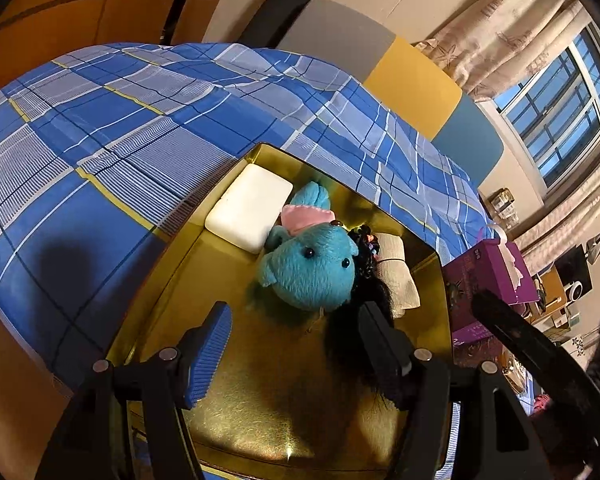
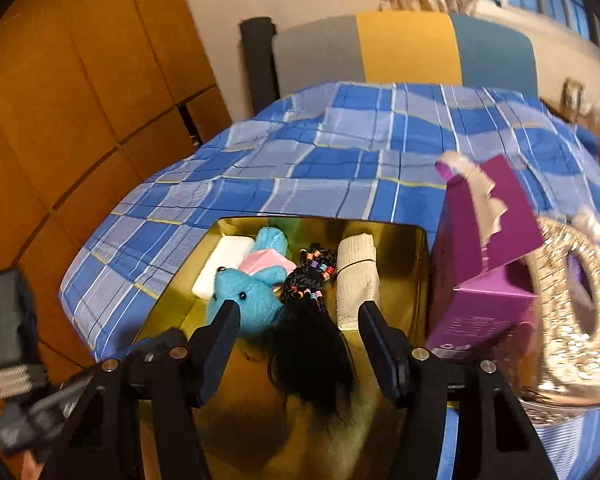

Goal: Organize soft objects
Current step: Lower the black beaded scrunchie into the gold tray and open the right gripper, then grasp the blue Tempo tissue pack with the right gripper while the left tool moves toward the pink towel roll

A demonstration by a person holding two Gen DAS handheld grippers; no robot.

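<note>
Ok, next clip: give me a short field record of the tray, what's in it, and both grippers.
surface: bed with blue plaid sheet
container: gold tray on the bed
contents: white pad, blue plush toy, black hairpiece with coloured beads, folded beige cloth
beside tray: purple box
left gripper: open, over tray, holding nothing
right gripper: open, holding nothing, hairpiece lies below the gap
</note>
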